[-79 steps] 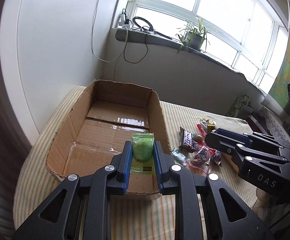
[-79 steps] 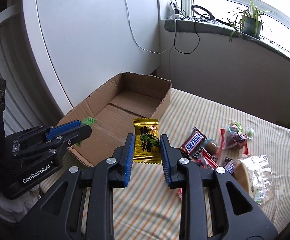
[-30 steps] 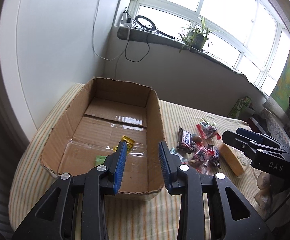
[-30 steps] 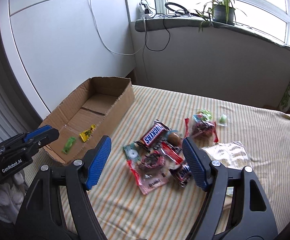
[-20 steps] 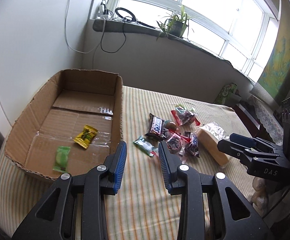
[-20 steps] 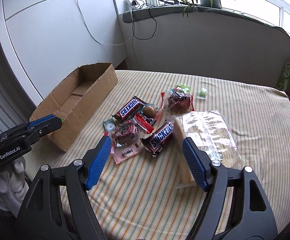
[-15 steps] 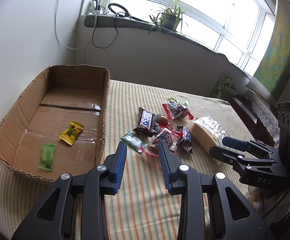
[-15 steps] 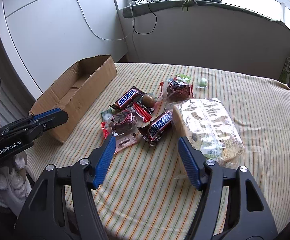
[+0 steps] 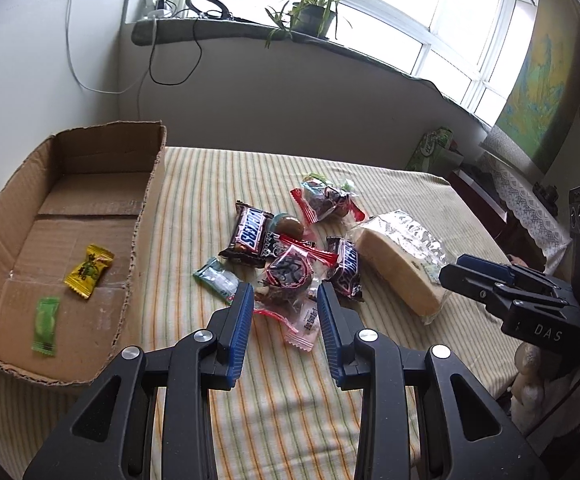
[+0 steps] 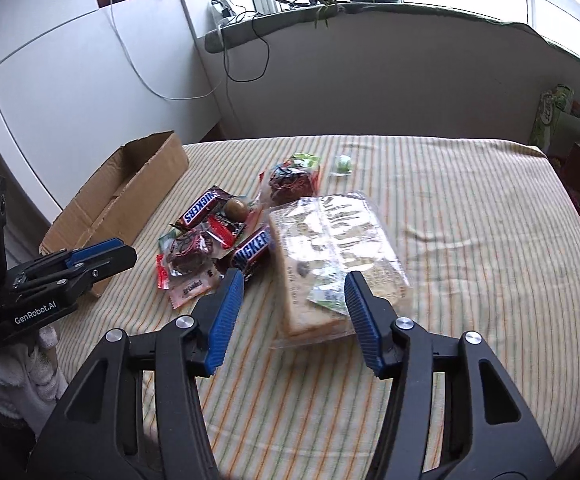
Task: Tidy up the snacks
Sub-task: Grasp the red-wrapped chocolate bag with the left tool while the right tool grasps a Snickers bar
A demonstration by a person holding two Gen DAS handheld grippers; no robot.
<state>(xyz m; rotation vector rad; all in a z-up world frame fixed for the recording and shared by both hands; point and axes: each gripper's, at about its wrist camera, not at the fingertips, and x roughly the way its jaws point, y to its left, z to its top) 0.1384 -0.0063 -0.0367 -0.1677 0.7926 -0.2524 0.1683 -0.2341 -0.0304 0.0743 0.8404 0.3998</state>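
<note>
1. Left gripper (image 9: pixel 284 308): fingers apart, nothing between them, hovering over the near edge of the snack pile; clear red-trimmed packet (image 9: pixel 290 276) sits just ahead of the tips.
2. Right gripper (image 10: pixel 296 294): fingers wide apart, empty, lined up w/ the near end of the wrapped bread (image 10: pixel 330 248); not touching it as far as can be told.
3. Cardboard box (image 9: pixel 146 200): on the left of the striped tablecloth (image 9: pixel 210 184), open top. Holds 2 items: yellow candy (image 9: pixel 89 266) and green candy (image 9: pixel 46 326), lying apart on the box floor.
4. Snack pile, mid-cloth, outside the box: Snickers bar (image 9: pixel 252 234); 2nd Snickers (image 9: pixel 348 266) touching the bread's left side; brown egg-shaped sweet (image 9: pixel 290 226); teal sachet (image 9: pixel 218 278) near the left finger; red-edged bag of dark snacks (image 9: pixel 328 200) at the far side.
5. Small green-white sweet (image 10: pixel 344 164): alone, beyond the pile.
6. Windowsill: potted plant (image 9: pixel 310 16), cables.
</note>
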